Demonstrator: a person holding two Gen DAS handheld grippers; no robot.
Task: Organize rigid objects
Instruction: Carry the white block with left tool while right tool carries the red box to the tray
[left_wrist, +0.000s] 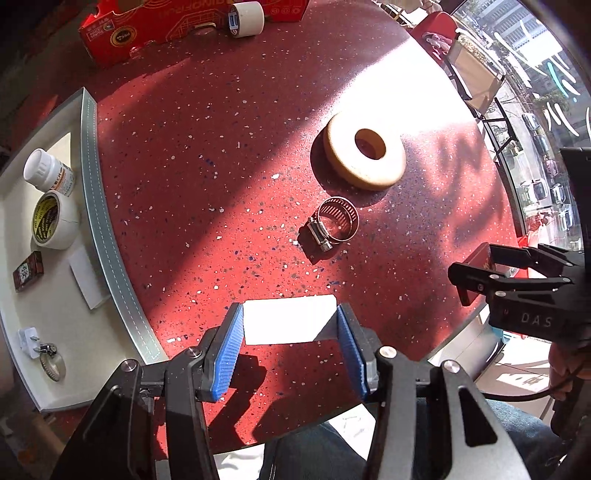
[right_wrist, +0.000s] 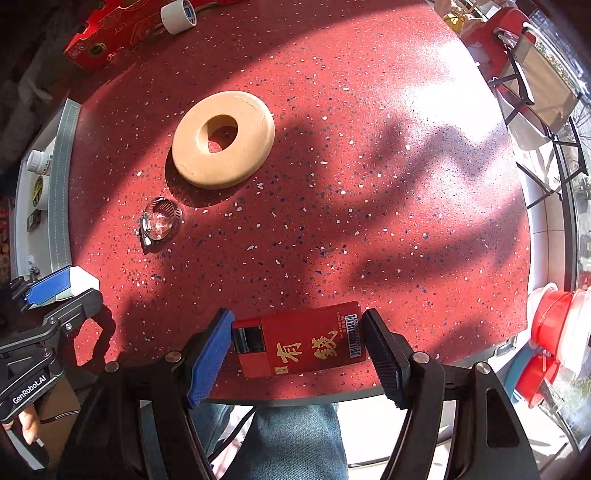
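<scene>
My left gripper (left_wrist: 290, 347) is shut on a white card (left_wrist: 290, 322), pads on its two short ends, near the round red table's front edge; it also shows in the right wrist view (right_wrist: 79, 282). My right gripper (right_wrist: 299, 354) is shut on a red box with gold characters (right_wrist: 306, 343), also at the front edge; it shows in the left wrist view (left_wrist: 480, 266). A beige wooden ring (left_wrist: 364, 151) (right_wrist: 223, 138) and a metal hose clamp (left_wrist: 334, 223) (right_wrist: 160, 221) lie on the table.
A white tray with a grey rim (left_wrist: 107, 229) stands at the left, holding a white pill bottle (left_wrist: 48, 171), a tape roll (left_wrist: 53, 219), a small dark box (left_wrist: 27, 271), a white card (left_wrist: 86, 278) and a hose clamp (left_wrist: 51, 363). A red carton (left_wrist: 147, 29) and white tape roll (left_wrist: 245, 18) stand at the back.
</scene>
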